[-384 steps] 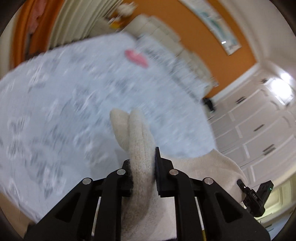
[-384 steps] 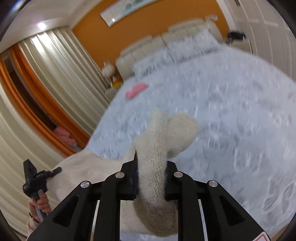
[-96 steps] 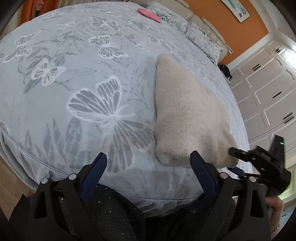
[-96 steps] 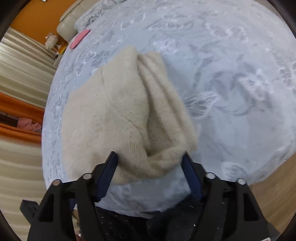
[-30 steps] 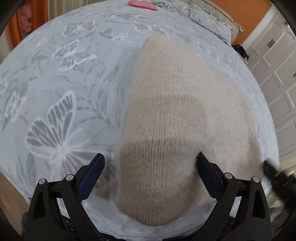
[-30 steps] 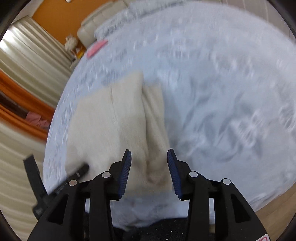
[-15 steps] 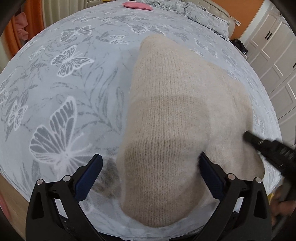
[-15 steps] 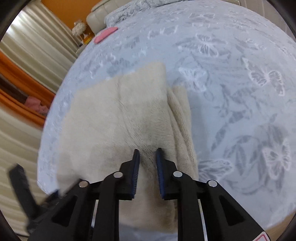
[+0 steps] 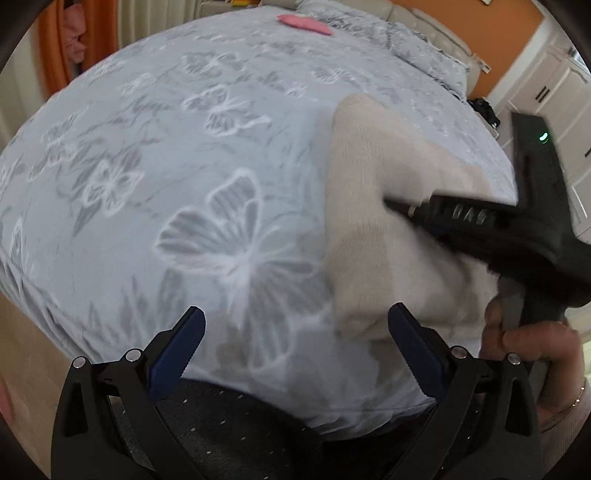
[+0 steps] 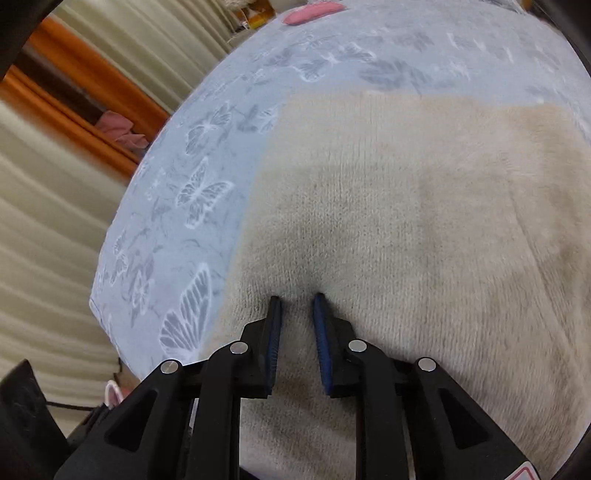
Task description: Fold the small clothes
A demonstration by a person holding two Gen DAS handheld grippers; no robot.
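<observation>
We see the right tool point(image 10: 297, 299) tipped down onto the cream knitted sweater point(image 10: 406, 206), its blue-padded fingers point(image 10: 275, 332) a narrow gap apart and easing wider; their tips dent the knit, and a low ridge of it sits between them, though we cannot tell that the pads press on it. In the left wrist view the right tool point(image 9: 397, 206) lies across the sweater point(image 9: 369, 229), with a hand point(image 9: 532, 343) around its grip.

The left tool point(image 9: 295, 321) is released, fingers spread wide over the near edge of the bed point(image 9: 147, 184), with nothing between them; the sweater's near corner lies just beside its right finger.

The sweater lies folded toward the bed's near edge on a grey butterfly-print bedspread point(image 10: 207, 155). A pink item point(image 9: 306, 24) rests near the far edge, beside the pillows point(image 9: 417, 40).
</observation>
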